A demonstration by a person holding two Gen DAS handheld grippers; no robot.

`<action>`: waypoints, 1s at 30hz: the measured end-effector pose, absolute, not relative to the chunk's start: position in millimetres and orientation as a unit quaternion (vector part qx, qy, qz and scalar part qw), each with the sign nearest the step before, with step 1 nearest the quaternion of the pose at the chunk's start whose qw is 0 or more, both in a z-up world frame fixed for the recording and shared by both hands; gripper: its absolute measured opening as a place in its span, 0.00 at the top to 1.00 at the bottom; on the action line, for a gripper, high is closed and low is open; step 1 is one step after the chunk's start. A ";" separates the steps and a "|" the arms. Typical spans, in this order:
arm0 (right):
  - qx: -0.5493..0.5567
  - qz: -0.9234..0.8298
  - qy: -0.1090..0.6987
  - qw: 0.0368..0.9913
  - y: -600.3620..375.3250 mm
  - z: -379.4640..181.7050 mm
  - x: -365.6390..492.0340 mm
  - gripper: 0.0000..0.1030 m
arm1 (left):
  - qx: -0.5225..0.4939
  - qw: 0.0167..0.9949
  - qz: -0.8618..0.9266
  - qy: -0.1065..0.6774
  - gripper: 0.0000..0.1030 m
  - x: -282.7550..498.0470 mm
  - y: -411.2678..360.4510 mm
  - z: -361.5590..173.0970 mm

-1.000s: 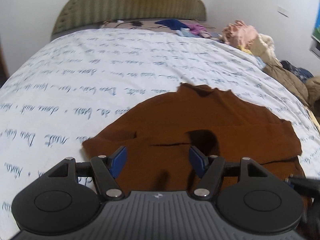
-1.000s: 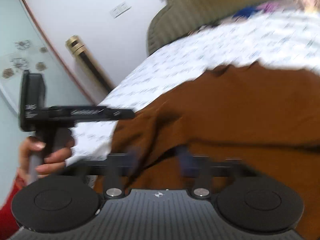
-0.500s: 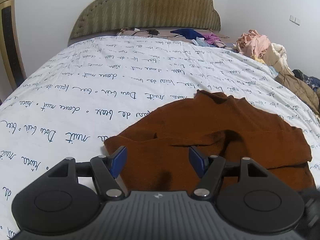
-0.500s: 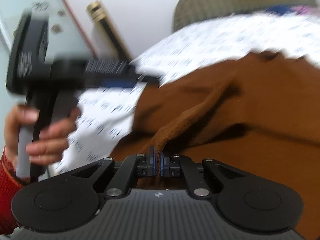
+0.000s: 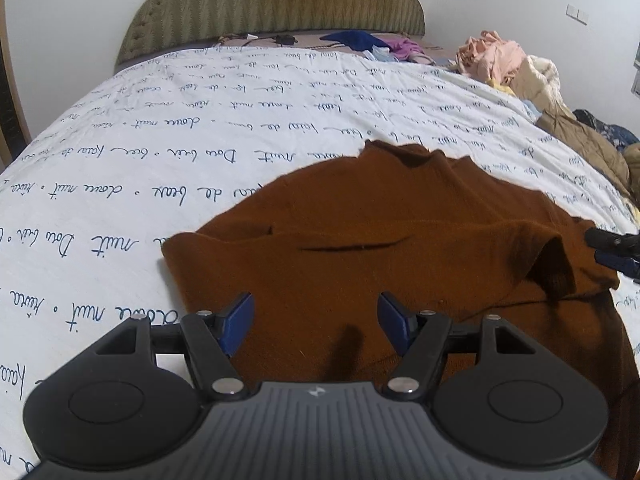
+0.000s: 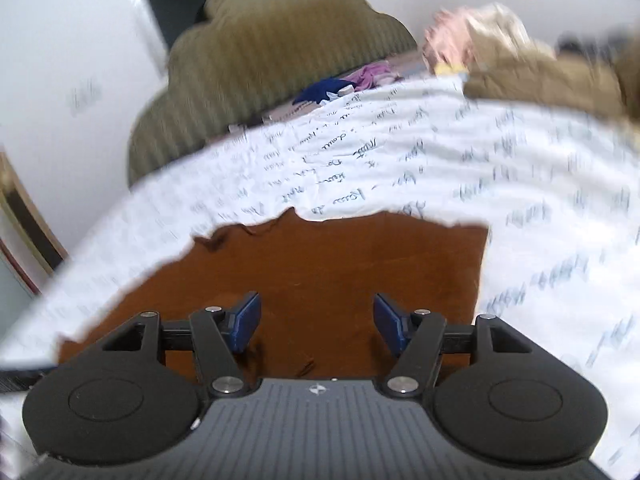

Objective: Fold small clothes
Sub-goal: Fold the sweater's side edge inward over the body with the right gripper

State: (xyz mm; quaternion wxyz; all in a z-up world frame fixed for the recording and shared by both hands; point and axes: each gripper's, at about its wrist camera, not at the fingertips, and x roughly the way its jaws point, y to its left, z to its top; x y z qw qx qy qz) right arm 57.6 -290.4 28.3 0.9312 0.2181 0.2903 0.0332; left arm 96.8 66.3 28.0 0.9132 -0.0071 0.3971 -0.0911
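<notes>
Left wrist: brown garment beneath parted fingers.

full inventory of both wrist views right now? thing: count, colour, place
brown knit garment: one, rust brown, partly folded on the bed's near end
printed bedsheet: one, white with blue script, covering the bed
padded headboard: one, olive green, against the far wall
loose clothes pile: several, pink, cream, tan, on the bed's right side
small clothes by the headboard: a few, navy and purple
wall switch: one, white, right wall
left tongs: one, black with blue pads, open over the garment
right tongs: one, black with blue pads, just reopened, nothing between them
</notes>
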 end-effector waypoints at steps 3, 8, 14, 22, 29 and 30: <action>0.319 0.066 0.295 0.898 -304.1 14.3 51.2 0.38 | -0.004 0.914 -0.091 0.396 0.34 95.2 62.7 27.6; 0.494 0.178 0.310 0.792 -298.1 -20.6 47.3 0.38 | 0.002 0.913 -0.096 0.397 0.34 93.6 54.2 27.5; 0.635 0.135 0.301 0.699 -290.8 -43.9 60.9 0.27 | 0.003 0.913 -0.105 0.395 0.34 90.0 48.6 29.2; 0.667 0.144 0.253 0.686 -268.7 -19.3 39.2 0.10 | -0.005 0.911 -0.096 0.401 0.34 93.0 51.3 27.2; 0.728 0.061 0.267 0.629 -273.3 -64.5 86.6 0.23 | 0.009 0.912 -0.108 0.395 0.34 86.3 43.5 30.1; 0.735 0.065 0.264 0.621 -273.3 -67.6 93.5 0.27 | 0.012 0.913 -0.106 0.395 0.34 86.5 43.6 30.3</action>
